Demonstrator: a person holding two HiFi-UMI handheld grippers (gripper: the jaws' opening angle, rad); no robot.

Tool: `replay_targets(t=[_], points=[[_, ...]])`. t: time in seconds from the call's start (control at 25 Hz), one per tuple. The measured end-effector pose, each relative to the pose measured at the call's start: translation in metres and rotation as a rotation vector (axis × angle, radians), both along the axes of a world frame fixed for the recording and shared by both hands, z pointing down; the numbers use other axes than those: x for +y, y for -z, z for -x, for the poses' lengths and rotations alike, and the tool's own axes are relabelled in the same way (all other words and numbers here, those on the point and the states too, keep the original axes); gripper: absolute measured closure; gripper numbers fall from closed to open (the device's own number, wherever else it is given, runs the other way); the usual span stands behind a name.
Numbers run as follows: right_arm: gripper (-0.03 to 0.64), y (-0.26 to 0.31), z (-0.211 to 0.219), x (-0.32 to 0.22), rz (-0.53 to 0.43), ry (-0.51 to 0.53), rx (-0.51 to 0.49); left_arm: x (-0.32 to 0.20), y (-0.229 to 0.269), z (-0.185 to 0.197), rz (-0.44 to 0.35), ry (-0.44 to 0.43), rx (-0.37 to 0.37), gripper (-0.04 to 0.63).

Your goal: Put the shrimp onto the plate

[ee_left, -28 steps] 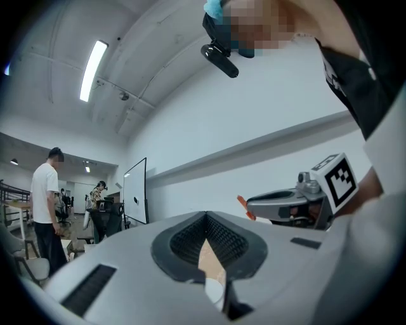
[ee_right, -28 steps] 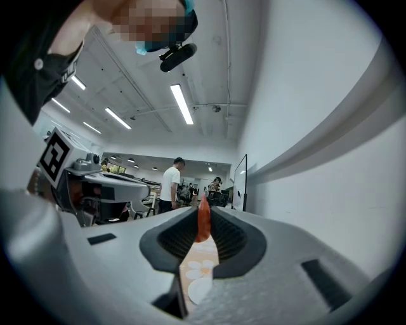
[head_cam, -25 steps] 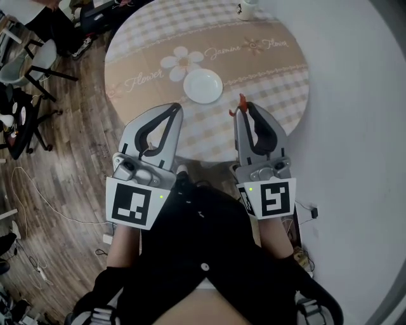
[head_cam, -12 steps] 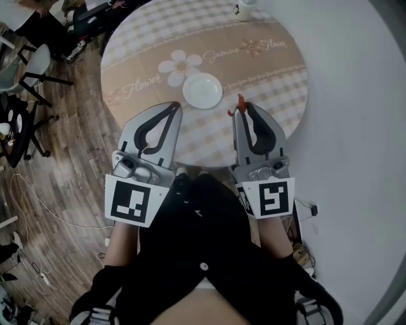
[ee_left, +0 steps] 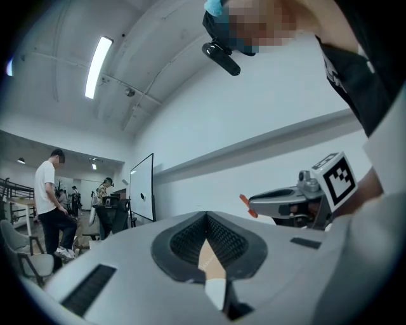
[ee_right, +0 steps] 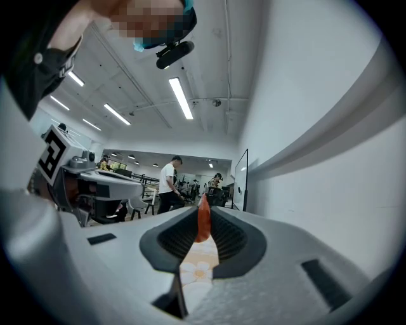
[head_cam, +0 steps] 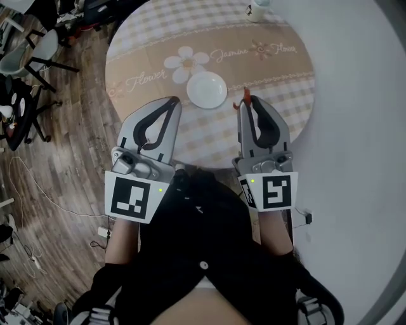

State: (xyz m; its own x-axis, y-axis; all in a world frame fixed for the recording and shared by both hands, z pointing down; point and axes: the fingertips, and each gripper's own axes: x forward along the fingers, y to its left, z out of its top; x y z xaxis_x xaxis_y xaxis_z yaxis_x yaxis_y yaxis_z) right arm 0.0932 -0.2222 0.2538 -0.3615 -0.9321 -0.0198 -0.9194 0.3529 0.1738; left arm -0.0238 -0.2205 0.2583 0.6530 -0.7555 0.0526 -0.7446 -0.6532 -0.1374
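Note:
My right gripper (head_cam: 247, 101) is shut on an orange-red shrimp (head_cam: 245, 98), whose tail sticks out past the tips. In the right gripper view the shrimp (ee_right: 203, 220) stands pinched between the two dark pads. A small white plate (head_cam: 207, 89) lies on the round table (head_cam: 279, 63), just left of and beyond the right gripper's tips. My left gripper (head_cam: 174, 101) hangs over the table's near edge, shut with nothing in it; in the left gripper view (ee_left: 206, 219) its tips meet. The right gripper with the shrimp (ee_left: 245, 203) shows there too.
The table wears a beige checked cloth with flower prints. A white cup (head_cam: 259, 11) stands at its far edge. Office chairs (head_cam: 28, 70) and cables sit on the wooden floor at the left. People stand in the room's far part (ee_right: 169, 184).
Both grippers have edged slightly toward the table and plate. The right gripper still holds the shrimp; the left stays shut and empty.

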Motion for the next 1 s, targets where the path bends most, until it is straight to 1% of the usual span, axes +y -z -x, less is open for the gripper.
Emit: replay_targets(t=[0.36,0.68,1.0], points=[[0.569,-0.019,-0.001,-0.024,0.049,0.080,0.015,-0.005,-0.004,0.001,0.004,0.075,-0.008,0.592],[0.569,-0.065,0.005,-0.047,0.148,0.132,0.037,-0.012,-0.009,-0.003,0.002,0.109,-0.015,0.592],[0.569,-0.121,0.006,-0.068,0.255,0.151,0.088,-0.016,-0.021,0.003,0.039,0.151,-0.012,0.592]])
